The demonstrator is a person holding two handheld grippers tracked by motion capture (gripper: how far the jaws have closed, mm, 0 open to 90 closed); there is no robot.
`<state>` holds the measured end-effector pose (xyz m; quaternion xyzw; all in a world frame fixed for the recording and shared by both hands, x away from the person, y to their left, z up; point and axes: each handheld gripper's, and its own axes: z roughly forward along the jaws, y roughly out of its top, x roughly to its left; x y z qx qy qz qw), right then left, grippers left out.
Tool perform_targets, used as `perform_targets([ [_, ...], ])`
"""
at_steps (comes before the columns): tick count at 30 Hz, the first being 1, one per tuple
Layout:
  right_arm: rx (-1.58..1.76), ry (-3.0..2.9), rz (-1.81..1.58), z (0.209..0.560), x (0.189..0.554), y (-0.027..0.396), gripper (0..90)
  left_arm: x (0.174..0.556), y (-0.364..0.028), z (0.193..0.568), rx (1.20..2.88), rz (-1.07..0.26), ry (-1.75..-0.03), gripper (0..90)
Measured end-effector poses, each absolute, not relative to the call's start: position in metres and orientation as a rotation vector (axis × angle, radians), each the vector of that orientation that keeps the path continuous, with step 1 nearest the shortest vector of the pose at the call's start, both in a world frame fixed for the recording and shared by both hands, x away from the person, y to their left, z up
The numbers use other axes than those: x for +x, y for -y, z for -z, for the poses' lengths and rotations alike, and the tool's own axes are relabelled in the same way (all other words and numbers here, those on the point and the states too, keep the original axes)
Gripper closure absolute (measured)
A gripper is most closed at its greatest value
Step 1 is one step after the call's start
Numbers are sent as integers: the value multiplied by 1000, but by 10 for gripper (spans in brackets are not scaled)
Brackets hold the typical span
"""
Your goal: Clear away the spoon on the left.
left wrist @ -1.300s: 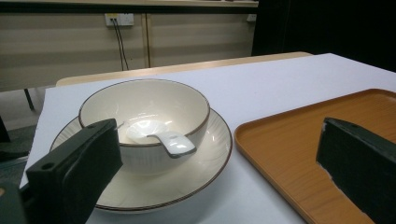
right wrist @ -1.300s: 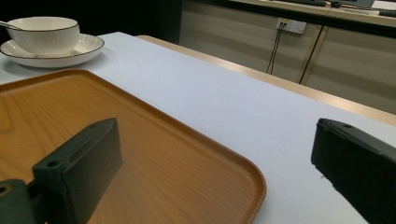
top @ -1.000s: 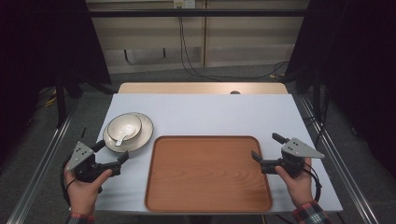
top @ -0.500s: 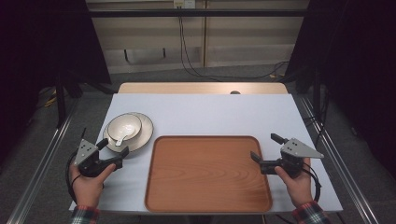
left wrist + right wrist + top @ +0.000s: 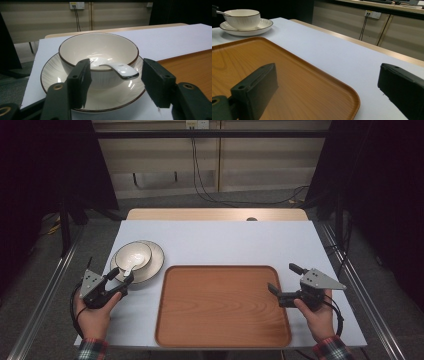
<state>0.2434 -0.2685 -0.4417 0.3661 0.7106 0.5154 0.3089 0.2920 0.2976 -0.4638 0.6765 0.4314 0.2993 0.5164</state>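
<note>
My left gripper [image 5: 121, 279] sits at the near edge of the plate [image 5: 154, 265], its jaws spread, one on each side of the white spoon [image 5: 120, 70] whose handle pokes out over the rim of the bowl [image 5: 133, 254]. The bowl stands on the plate at the counter's [image 5: 220, 240] left. My right gripper [image 5: 283, 282] has its jaws spread wide over the right edge of the wooden tray [image 5: 220, 305], gripping nothing.

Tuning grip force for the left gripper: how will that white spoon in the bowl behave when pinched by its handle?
The spoon looks glazed and glossy, so probably slippery and brittle. Its handle overhangs the bowl rim unsupported, so it may pivot or slide when touched. The left gripper stands open around it.
</note>
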Motion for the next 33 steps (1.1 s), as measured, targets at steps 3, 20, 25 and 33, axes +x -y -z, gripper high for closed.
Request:
perform_targets([
  [3,970,-1880,-1358,442,243,268,23,292,-296,464,1629,-712,-1028,467],
  [20,952,-1898,-1354,442,243,268,26,291,-292,461,1590,-644,-1077,667],
  [25,953,-1899,-1351,442,243,268,26,292,-293,464,1587,-625,-1095,658],
  [33,952,-1898,-1350,442,243,268,27,293,-297,464,1550,-619,-1110,687],
])
